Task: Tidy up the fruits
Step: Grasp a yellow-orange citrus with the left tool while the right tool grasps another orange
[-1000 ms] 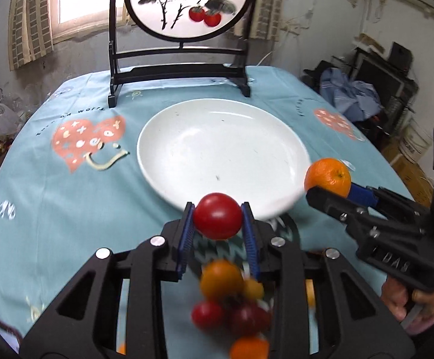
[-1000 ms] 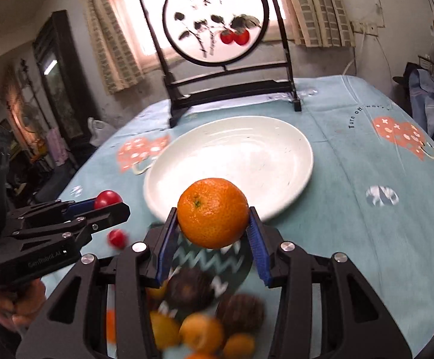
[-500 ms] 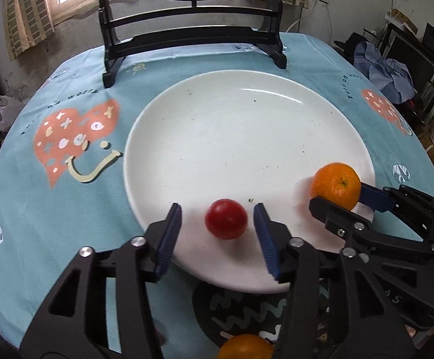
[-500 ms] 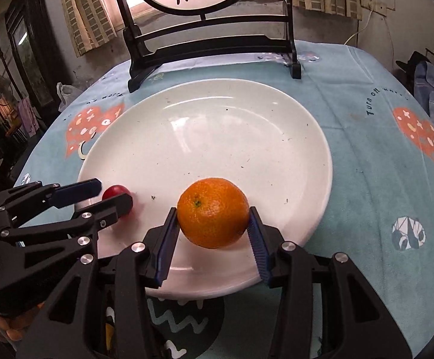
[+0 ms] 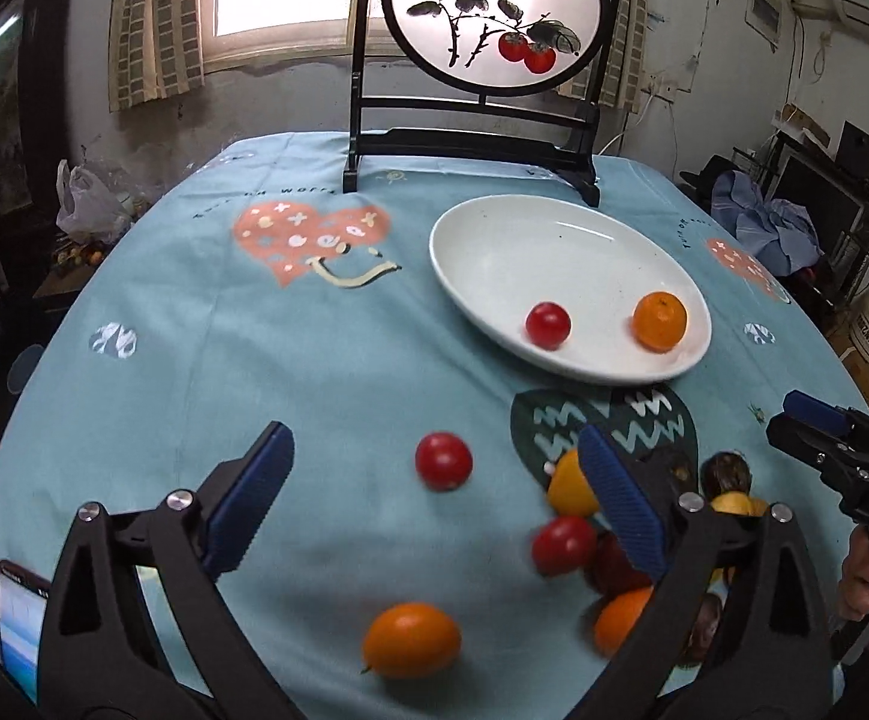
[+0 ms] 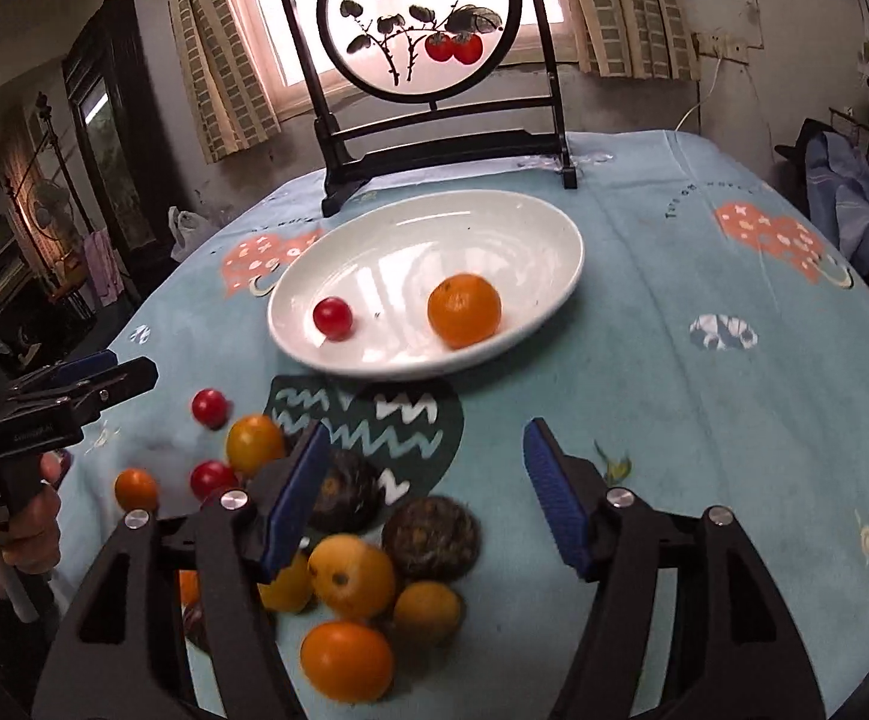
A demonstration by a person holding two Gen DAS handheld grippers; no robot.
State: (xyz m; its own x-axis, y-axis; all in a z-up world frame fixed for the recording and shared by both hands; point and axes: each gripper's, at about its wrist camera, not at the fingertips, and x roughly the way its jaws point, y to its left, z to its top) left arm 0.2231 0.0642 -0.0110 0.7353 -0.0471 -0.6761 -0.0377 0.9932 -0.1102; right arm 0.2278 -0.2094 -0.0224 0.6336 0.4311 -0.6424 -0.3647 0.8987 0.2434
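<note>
A white plate [image 5: 464, 276] [image 6: 524, 240] on the blue tablecloth holds a red tomato [image 5: 547, 325] [image 6: 333, 316] and an orange [image 5: 659, 321] [image 6: 464, 308], lying apart. My left gripper [image 5: 431, 429] [image 6: 116, 369] is back near the front, its jaws opening wide and gripping nothing; a loose red tomato [image 5: 443, 461] lies on the cloth below them. My right gripper [image 6: 425, 429] [image 5: 806, 420] is also opening and empty, above a pile of loose fruit [image 6: 350, 576] with two dark round fruits [image 6: 431, 534].
A round painted screen on a black stand [image 5: 470, 150] [image 6: 434, 144] rises behind the plate. A small orange fruit [image 5: 411, 639] lies near the front. A phone [image 5: 14, 624] rests at the left table edge. Clothes [image 5: 758, 228] lie piled off to the right.
Both grippers let go of their fruit onto the plate, opened, and drew back from the plate to the loose fruit at the near side of the table.
</note>
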